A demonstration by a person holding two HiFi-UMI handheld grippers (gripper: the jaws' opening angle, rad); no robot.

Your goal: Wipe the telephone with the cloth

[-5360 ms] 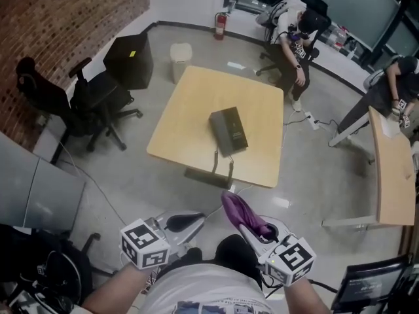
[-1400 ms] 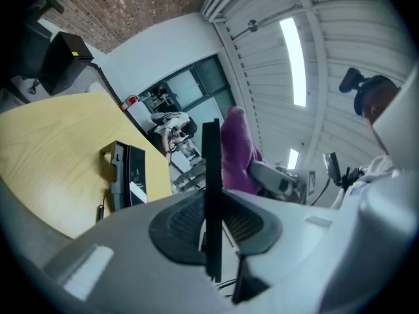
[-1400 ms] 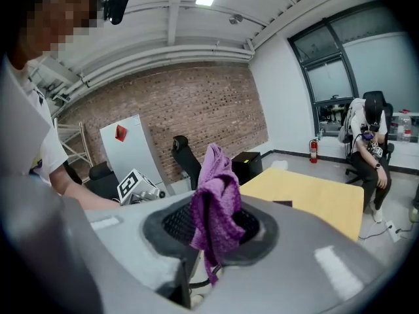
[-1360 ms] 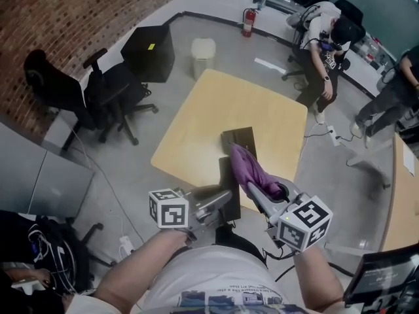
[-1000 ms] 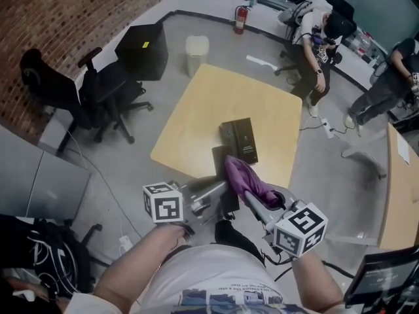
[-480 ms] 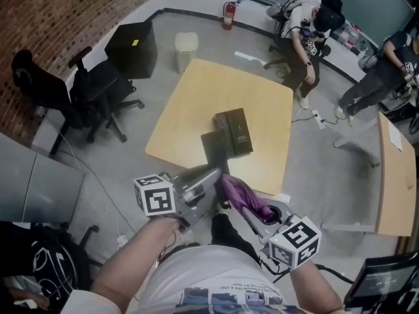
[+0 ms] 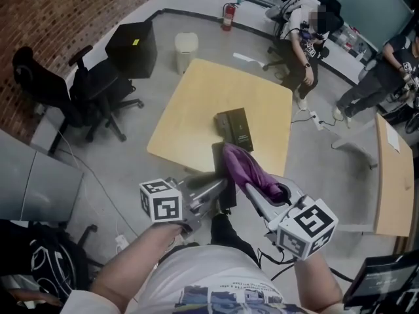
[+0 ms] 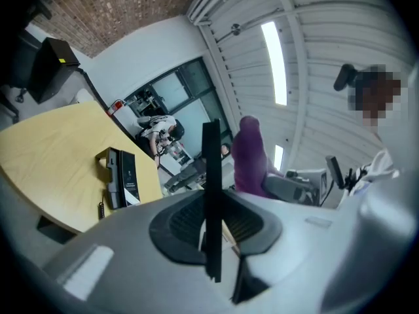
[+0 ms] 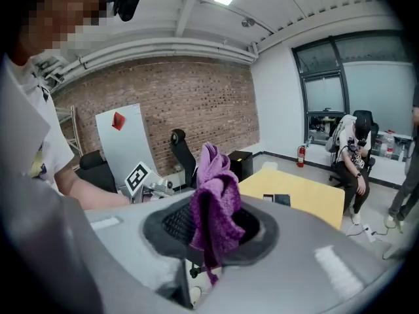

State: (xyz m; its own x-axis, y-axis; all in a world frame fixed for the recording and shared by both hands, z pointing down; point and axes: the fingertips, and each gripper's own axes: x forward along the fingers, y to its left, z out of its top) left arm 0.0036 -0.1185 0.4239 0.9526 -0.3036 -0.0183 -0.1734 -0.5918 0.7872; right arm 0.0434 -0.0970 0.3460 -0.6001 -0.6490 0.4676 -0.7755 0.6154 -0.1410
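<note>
A black telephone (image 7: 234, 128) with a coiled cord lies on the light wooden table (image 7: 196, 103), far below and ahead of me. It also shows in the left gripper view (image 8: 121, 178) and small in the right gripper view (image 9: 277, 199). My right gripper (image 7: 258, 191) is shut on a purple cloth (image 7: 245, 169), which stands bunched up out of its jaws (image 9: 213, 201). My left gripper (image 7: 213, 191) is shut on a thin black flat sheet (image 7: 221, 169), seen edge-on as a dark strip (image 8: 211, 195). Both grippers hang in the air near my body, apart from the telephone.
Black office chairs (image 7: 98, 90) and a black cabinet (image 7: 131, 50) stand left of the table. A white bin (image 7: 186, 48) and a fire extinguisher (image 7: 227, 16) are behind it. A seated person (image 7: 301, 31) is at the far right, near a second table (image 7: 389, 175).
Since the earliest frame the black sheet has appeared in my left gripper and both grippers have risen. Over the last second they barely move; the cloth stays gripped.
</note>
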